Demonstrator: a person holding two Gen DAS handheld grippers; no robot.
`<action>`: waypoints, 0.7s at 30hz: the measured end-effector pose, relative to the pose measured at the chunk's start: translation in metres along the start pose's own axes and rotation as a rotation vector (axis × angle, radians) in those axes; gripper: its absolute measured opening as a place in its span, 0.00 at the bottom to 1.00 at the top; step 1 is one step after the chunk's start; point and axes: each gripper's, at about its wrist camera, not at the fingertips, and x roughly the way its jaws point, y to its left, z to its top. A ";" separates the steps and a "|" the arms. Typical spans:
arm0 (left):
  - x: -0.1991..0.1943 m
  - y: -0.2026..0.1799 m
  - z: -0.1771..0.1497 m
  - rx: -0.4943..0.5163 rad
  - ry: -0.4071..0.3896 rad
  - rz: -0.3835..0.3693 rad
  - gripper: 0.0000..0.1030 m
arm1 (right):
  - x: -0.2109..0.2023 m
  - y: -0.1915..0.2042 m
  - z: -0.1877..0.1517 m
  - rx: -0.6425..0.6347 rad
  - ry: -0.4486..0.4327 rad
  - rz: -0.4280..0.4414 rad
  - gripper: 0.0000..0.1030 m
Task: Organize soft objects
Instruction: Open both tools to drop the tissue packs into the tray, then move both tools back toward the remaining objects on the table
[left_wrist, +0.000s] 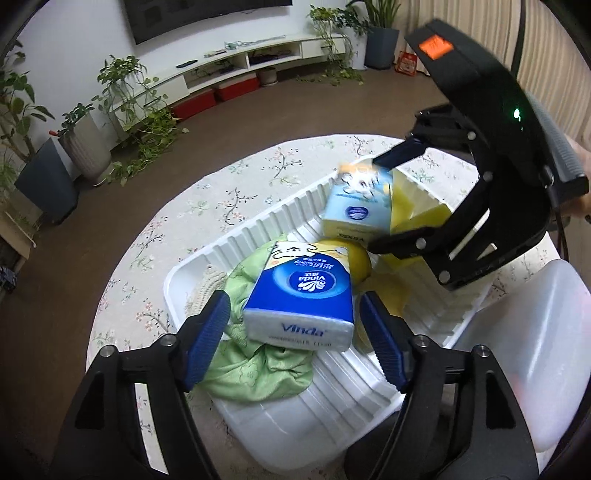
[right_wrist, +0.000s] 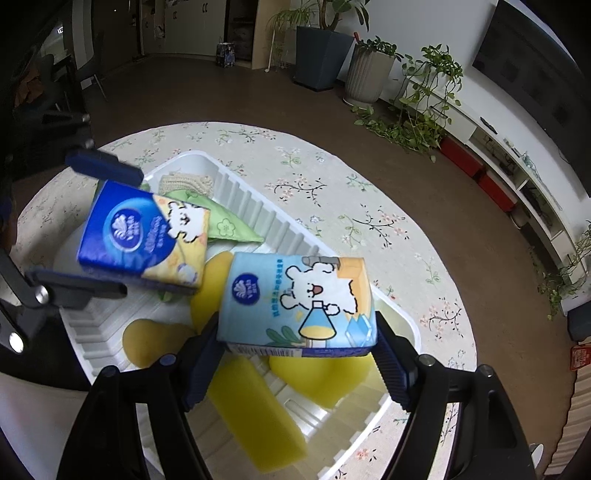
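A white ribbed tray (left_wrist: 258, 218) (right_wrist: 255, 199) sits on the round floral table. In it lie a green cloth (left_wrist: 258, 369) (right_wrist: 225, 225), a cream knitted piece (left_wrist: 207, 288) (right_wrist: 184, 182) and yellow sponges (right_wrist: 255, 410) (left_wrist: 417, 218). My left gripper (left_wrist: 295, 328) (right_wrist: 99, 225) is open around a dark blue Vinda tissue pack (left_wrist: 301, 295) (right_wrist: 140, 240) that rests on the green cloth, its pads clear of both sides. My right gripper (right_wrist: 295, 358) (left_wrist: 380, 199) is around a light blue tissue pack (right_wrist: 299, 302) (left_wrist: 356, 210) over the tray, pads (right_wrist: 205, 365) at both sides.
A translucent white lid (left_wrist: 535, 343) lies on the table beside the tray. The floral tablecloth (right_wrist: 332, 184) shows all around the tray. Beyond are brown floor, potted plants (left_wrist: 85, 147) and a low TV cabinet (left_wrist: 229, 66).
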 end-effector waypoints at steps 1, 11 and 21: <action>-0.002 0.000 -0.001 -0.004 -0.003 0.000 0.70 | 0.000 0.001 -0.001 -0.002 0.005 0.000 0.79; -0.044 0.008 -0.023 -0.101 -0.088 -0.003 0.70 | -0.030 -0.001 -0.011 0.029 -0.026 -0.007 0.87; -0.111 -0.008 -0.081 -0.225 -0.211 0.012 0.94 | -0.094 -0.038 -0.068 0.265 -0.123 -0.014 0.95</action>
